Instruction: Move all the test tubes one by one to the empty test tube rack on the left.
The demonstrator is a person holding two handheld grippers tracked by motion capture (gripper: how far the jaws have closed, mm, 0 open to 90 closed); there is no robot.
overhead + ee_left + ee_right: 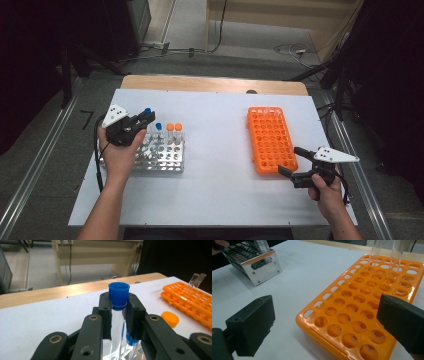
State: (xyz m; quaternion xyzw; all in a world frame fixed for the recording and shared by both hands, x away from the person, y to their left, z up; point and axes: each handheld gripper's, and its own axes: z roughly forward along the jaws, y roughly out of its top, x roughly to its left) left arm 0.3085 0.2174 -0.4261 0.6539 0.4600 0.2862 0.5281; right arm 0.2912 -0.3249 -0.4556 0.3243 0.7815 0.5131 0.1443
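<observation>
My left gripper (145, 120) is shut on a clear tube with a blue cap (147, 111), holding it upright over the far left of the metal rack (165, 159). In the left gripper view the pads (132, 315) press on the tube just under its blue cap (119, 292). A second blue-capped tube (158, 127) and two orange-capped tubes (174, 127) stand in the metal rack. My right gripper (289, 160) is open with nothing between its jaws, at the near right corner of the orange rack (271, 140). Its jaws straddle that corner of the orange rack (362, 302).
Two uncapped clear tubes (387, 252) stand at the far end of the orange rack. The white table top (220, 150) has free room between the two racks. A wooden strip (210, 83) runs along the far edge, and dark stands flank the table.
</observation>
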